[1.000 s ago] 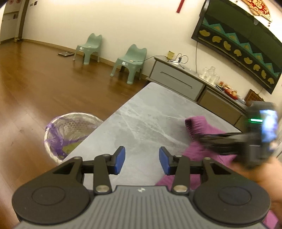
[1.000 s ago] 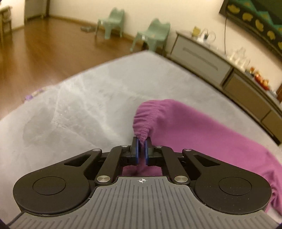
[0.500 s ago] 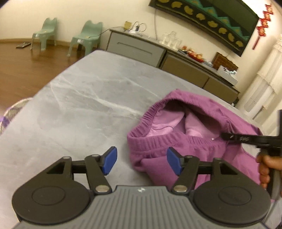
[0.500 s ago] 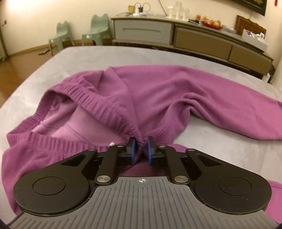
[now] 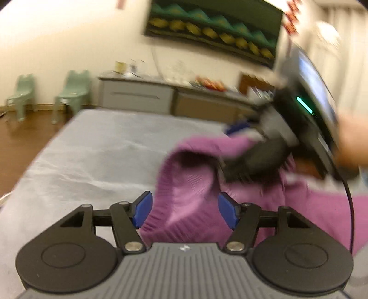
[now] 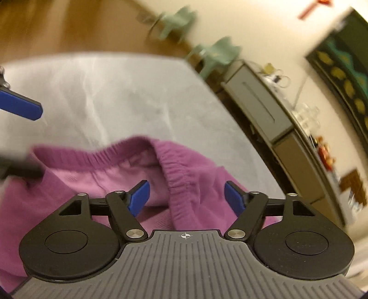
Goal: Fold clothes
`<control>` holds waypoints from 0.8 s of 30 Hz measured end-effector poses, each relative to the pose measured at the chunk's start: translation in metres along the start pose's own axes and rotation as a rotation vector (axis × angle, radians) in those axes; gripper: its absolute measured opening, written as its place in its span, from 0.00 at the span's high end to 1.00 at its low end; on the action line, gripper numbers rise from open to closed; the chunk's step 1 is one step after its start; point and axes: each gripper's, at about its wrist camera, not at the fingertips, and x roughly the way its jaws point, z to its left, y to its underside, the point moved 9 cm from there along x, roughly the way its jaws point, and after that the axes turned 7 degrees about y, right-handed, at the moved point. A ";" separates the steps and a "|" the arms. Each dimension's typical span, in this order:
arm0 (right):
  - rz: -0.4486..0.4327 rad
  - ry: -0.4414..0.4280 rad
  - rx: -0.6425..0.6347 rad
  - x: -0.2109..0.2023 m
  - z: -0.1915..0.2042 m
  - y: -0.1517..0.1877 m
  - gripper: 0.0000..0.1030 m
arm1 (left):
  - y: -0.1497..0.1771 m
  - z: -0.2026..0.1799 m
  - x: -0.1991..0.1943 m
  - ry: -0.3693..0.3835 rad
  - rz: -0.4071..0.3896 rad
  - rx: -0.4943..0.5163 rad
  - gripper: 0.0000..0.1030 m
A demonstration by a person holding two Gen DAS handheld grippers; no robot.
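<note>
We are holding both the left gripper (image 5: 184,210) and the right gripper (image 6: 186,197) wide, gripping nothing, over the purple trousers (image 6: 184,168) that are lying rumpled on the grey table (image 6: 110,92). Closing now, we are risking pinching only one layer of the gaping waistband (image 6: 170,161).

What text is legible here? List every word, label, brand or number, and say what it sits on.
No readable text in either view.
Left gripper body: a small pale logo mark, no letters.
Right gripper body: a crosshair symbol, no letters.
Screen on the right gripper's unit: lit, too blurred to read.
Red wall ornament: too blurred to read.
</note>
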 end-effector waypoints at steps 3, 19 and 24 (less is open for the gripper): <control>0.057 0.042 -0.038 0.026 -0.017 -0.006 0.96 | 0.005 -0.008 0.011 0.033 0.020 0.082 0.40; -0.153 -0.160 0.395 0.018 -0.108 -0.112 0.96 | 0.016 0.004 -0.023 -0.047 0.027 0.343 0.83; -0.131 -0.229 0.373 0.029 -0.092 -0.107 0.96 | -0.012 -0.018 -0.011 -0.026 -0.093 0.433 0.54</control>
